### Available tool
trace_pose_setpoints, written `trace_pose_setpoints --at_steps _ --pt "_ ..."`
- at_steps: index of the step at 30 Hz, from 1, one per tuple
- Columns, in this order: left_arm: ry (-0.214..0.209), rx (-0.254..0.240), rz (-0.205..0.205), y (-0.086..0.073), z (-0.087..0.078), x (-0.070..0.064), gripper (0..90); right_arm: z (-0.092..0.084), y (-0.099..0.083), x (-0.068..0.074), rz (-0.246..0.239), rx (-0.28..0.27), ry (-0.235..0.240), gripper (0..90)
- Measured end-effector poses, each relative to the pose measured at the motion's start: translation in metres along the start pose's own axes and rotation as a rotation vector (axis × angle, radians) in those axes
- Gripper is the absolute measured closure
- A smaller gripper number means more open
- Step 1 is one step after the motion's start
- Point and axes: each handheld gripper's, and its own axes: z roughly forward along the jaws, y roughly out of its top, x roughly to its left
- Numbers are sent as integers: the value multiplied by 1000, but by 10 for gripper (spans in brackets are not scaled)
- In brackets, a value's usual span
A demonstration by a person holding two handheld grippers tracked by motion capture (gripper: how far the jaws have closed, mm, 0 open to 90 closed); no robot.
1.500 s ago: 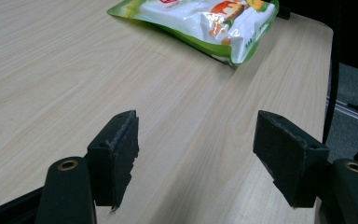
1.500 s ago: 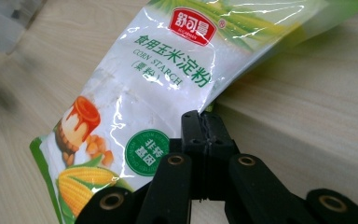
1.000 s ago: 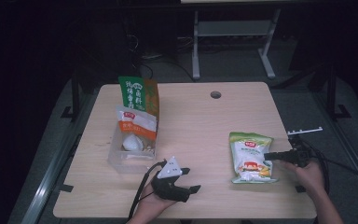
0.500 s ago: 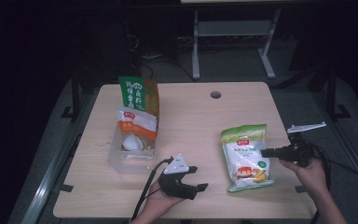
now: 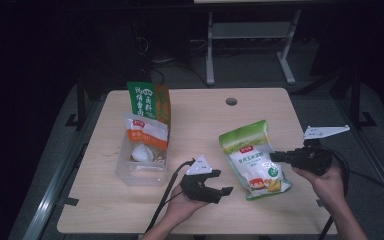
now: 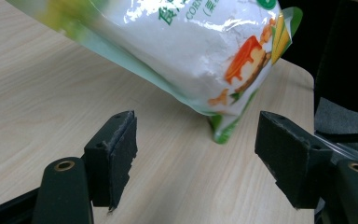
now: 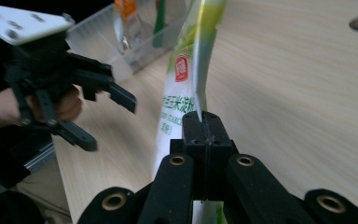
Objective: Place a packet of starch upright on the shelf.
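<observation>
Starch bag (image 5: 252,156) lifted higher off desk (image 5: 200,112) since earlier, right hand-held gripper (image 7: 204,122) clenched on its edge, left hand-held gripper (image 6: 193,154) released, jaws apart beside bag, clear bin (image 5: 142,165) left.

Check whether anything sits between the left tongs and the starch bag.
Nothing visible does. The left tongs stand open, with bare table ahead up to the starch bag, which the right tongs pinch by its edge.

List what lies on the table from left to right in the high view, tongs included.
Clear bin with packets inside → left tongs, open → corn starch bag → right tongs, shut on the bag's edge.
</observation>
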Motion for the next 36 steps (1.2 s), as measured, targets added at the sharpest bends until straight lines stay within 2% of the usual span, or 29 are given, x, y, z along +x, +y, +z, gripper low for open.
trace_pose_setpoints --at_steps 5,6,10,15,20,25,29,31,36 --pt "1 5 -12 0 8 6 291 2 9 12 -48 -14 2 900" --pt "3 4 -35 0 10 5 291 3 9 13 -52 -14 11 900" --pt "-5 11 -48 -1 15 10 290 5 13 19 -81 -21 17 900" --pt "23 -2 -57 1 23 16 242 6 19 30 -127 -20 17 900" --pt "-31 -47 -113 3 29 21 258 9 20 34 -137 -29 45 900" --pt "-115 -79 -148 6 30 24 377 16 17 36 -153 -19 61 900" --pt "-98 -91 -129 9 24 24 553 17 16 39 -153 -39 52 900" --pt "-86 -104 -132 11 20 24 623 17 15 38 -153 -50 56 900" --pt "-5 -102 -92 17 9 22 754 22 13 38 -161 -58 39 900"
